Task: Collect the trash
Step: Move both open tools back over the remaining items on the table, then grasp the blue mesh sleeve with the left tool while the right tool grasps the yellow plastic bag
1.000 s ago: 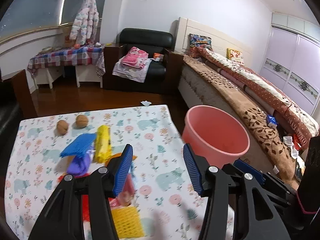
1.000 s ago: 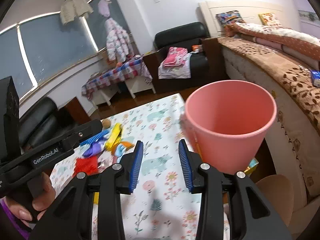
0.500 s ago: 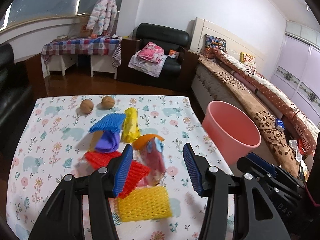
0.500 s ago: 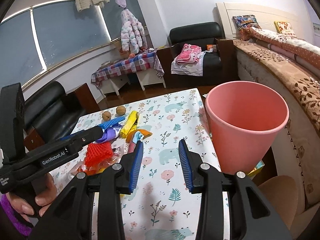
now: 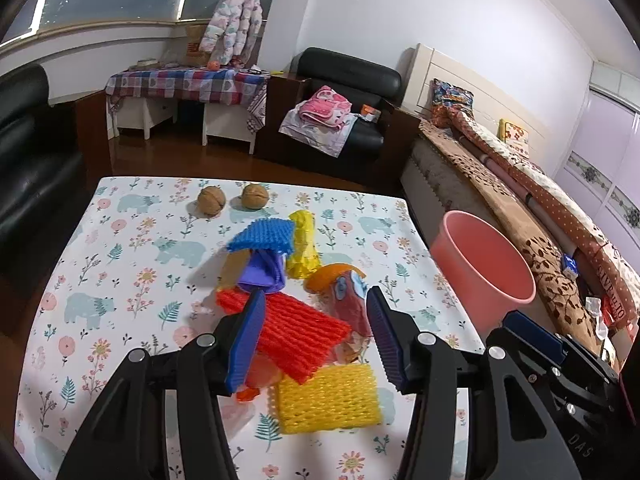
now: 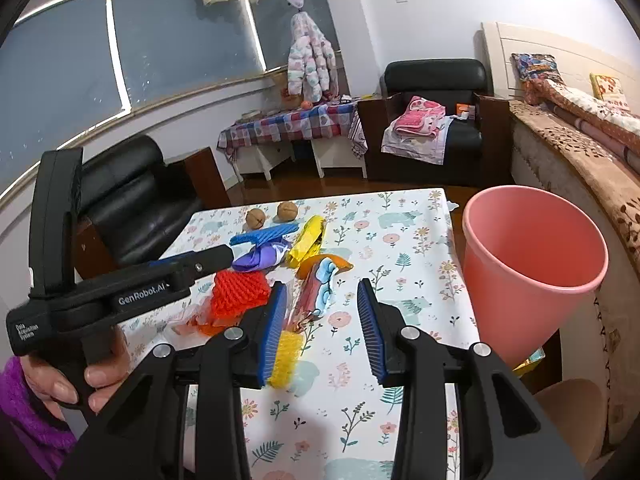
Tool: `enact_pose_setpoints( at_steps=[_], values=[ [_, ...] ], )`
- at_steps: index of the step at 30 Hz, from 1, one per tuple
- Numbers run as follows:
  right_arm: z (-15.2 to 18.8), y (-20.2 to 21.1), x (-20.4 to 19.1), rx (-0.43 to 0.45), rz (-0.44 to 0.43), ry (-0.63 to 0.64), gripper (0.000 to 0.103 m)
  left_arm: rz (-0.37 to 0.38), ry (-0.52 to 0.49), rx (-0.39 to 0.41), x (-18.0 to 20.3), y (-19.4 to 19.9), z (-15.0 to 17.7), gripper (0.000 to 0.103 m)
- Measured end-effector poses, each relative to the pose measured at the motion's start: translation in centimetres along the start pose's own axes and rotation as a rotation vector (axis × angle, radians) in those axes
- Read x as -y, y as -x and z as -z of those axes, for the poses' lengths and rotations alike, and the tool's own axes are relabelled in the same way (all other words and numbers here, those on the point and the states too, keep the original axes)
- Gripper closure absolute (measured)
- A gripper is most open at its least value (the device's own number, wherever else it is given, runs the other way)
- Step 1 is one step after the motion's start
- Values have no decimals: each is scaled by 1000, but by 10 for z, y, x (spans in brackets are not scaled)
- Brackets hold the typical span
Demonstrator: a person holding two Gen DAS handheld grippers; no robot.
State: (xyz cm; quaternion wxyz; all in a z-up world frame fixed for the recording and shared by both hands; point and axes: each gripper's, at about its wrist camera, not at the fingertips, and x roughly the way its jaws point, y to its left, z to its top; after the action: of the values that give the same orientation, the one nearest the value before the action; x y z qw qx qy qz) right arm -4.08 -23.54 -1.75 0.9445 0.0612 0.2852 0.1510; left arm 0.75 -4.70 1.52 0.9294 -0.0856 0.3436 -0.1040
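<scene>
**Both grippers swinging back over the trash pile**

Since a second ago, both views are sliding away from the pink bin and onto the heap of litter, which is now sitting far more centrally in each picture. Left gripper (image 5: 316, 334) is hovering over the near part of the pile with its blue fingers (image 5: 246, 340) standing wide apart and gripping nothing; the red foam net (image 5: 298, 334) and a pink snack wrapper (image 5: 352, 304) are showing in the gap between them. Right gripper (image 6: 322, 330) is hanging above the tabletop (image 6: 404, 240) with its fingers (image 6: 274, 330) partly open and empty, and the same wrapper (image 6: 316, 292) is lying just beyond its tips.

Trash is lying clustered on the floral tabletop (image 5: 120, 280): a yellow foam net (image 5: 328, 398) nearest the camera, the red net overlapping its far edge, a purple crumpled piece (image 5: 266, 274) and a blue foam net (image 5: 264, 236) farther back, a yellow wrapper (image 5: 302, 244) beside them, and an orange piece (image 5: 326, 274) touching the pink wrapper. Two walnuts (image 5: 211, 201) are resting apart from the heap near the far edge.

Pink bin (image 5: 484, 272) is standing off the tabletop's right side, upright and open, between it and the bed (image 5: 520, 200). In the right wrist view the bin (image 6: 528, 268) is appearing to the right, and a hand (image 6: 76, 376) in a purple sleeve (image 6: 24, 408) is holding the left gripper's handle.
</scene>
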Motion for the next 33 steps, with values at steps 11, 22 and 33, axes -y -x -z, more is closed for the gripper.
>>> enact_pose_setpoints(
  at_steps=[11, 22, 33],
  values=[
    [-3, -18, 11, -58, -37, -51, 66, -57, 51, 8, -32, 6, -1, 51],
    [-3, -34, 17, -88, -66, -45, 66, -94, 123, -22, -63, -9, -18, 51],
    [-5, -54, 23, -105, -71, -32, 66, -41, 169, -142, -65, -68, -56, 51]
  ],
)
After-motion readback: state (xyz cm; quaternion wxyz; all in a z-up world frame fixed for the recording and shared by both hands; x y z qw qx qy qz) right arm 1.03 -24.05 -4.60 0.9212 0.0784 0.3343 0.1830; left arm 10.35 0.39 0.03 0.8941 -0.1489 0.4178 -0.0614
